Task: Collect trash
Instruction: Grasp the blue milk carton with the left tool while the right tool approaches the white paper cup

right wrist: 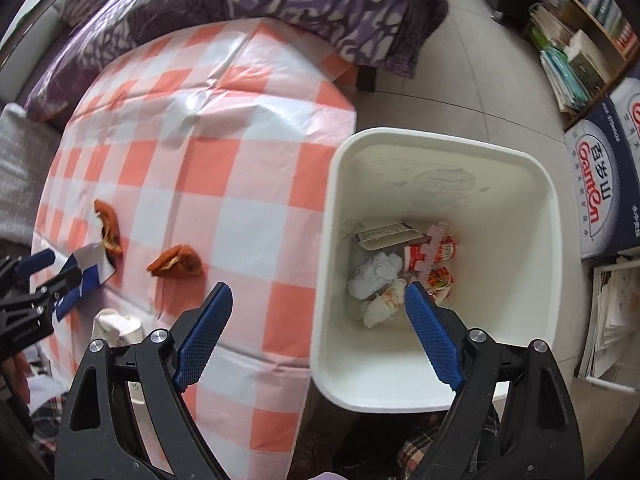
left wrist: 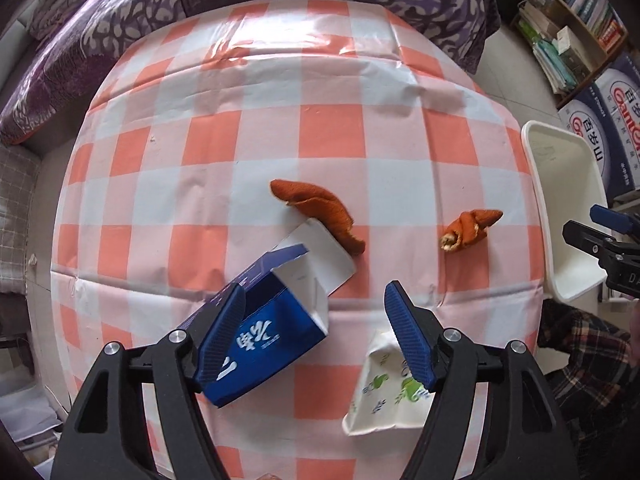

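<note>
The white bin at the right already held crumpled paper and wrappers. Left on the checked table: a blue carton, two orange peels and a white packet. The left gripper and right gripper both stood apart, empty.

The far half of the orange-and-white checked tablecloth is lying bare, giving open passage. Nearer, an opened blue-and-white cardboard carton, two curled orange peels and a crumpled white printed wrapper are crowding the front edge. The white plastic bin beside the table is standing open-topped, its rim touching the cloth's edge.
</note>
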